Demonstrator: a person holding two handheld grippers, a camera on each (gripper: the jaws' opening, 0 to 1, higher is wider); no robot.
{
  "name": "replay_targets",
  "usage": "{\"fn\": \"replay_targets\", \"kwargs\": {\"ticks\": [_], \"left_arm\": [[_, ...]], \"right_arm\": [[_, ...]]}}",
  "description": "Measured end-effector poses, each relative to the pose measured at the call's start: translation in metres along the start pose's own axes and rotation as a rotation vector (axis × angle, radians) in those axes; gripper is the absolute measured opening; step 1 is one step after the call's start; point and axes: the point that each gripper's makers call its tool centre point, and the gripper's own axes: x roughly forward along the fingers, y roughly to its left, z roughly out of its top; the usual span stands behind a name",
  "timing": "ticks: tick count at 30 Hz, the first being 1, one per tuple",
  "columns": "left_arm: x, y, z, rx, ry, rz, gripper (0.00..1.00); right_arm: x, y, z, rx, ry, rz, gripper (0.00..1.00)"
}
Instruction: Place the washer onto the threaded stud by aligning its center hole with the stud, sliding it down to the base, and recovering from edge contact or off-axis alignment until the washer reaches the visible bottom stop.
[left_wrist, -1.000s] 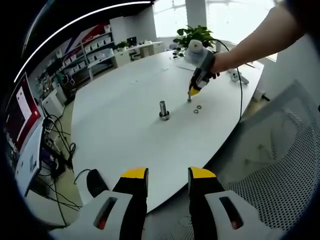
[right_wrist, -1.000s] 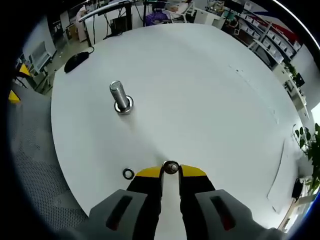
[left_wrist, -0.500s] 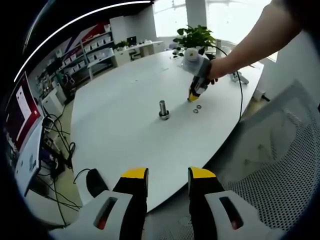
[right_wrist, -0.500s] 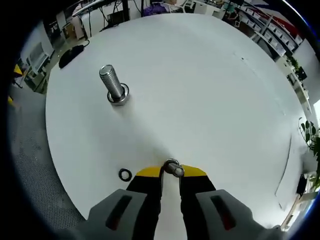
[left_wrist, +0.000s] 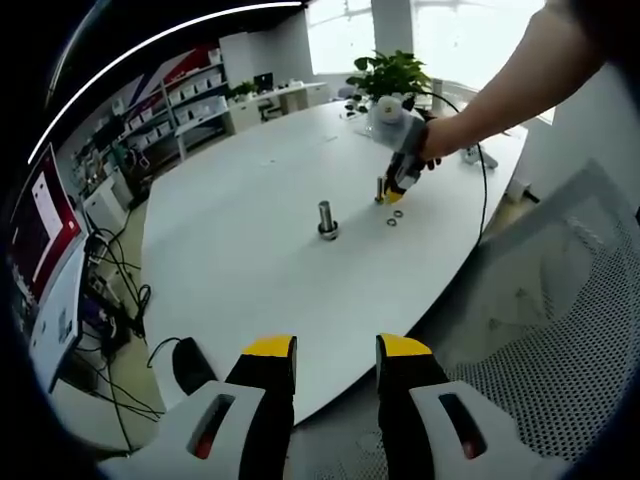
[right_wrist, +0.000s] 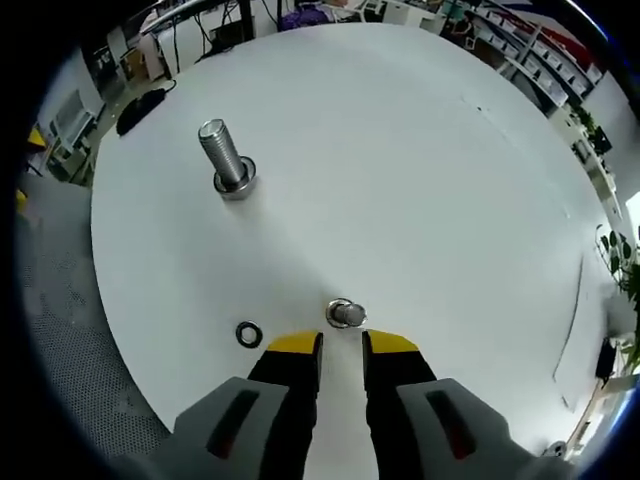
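The threaded stud (right_wrist: 225, 160) stands upright on its hex base on the white table (right_wrist: 420, 170), also seen as the stud (left_wrist: 326, 218) mid-table. A dark washer (right_wrist: 248, 334) lies flat left of my right gripper (right_wrist: 341, 346), whose jaws are narrowly open with nothing between them. Just ahead of its tips a short round metal piece (right_wrist: 345, 313) stands on the table. My right gripper (left_wrist: 395, 190), held by a hand, hovers right of the stud, with two washers (left_wrist: 394, 218) lying under it. My left gripper (left_wrist: 335, 348) is open and empty beyond the near table edge.
A black mouse (left_wrist: 190, 365) lies near the table edge, also seen as the mouse (right_wrist: 135, 112). A mesh chair (left_wrist: 560, 330) stands at right. A potted plant (left_wrist: 385, 72) and a cable (left_wrist: 482, 190) sit at the far side. Shelves line the room's left.
My right gripper has drawn back from the short metal piece that was between its tips; the piece now stands free on the table. The left gripper has not moved.
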Motion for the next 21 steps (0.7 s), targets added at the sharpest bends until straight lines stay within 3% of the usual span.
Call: {"fn": "replay_targets", "kwargs": {"ticks": [7, 14, 21], "left_arm": [[0.0, -0.001, 0.001, 0.002, -0.003, -0.003, 0.3], [-0.001, 0.0, 0.0, 0.005, -0.003, 0.002, 0.3], [-0.001, 0.001, 0.001, 0.004, -0.004, 0.006, 0.3]], "right_arm": [[-0.001, 0.006, -0.011, 0.023, 0.002, 0.025, 0.19], [-0.007, 0.028, -0.003, -0.004, -0.042, 0.075, 0.18], [-0.005, 0.039, -0.007, -0.035, -0.012, 0.093, 0.18]]}}
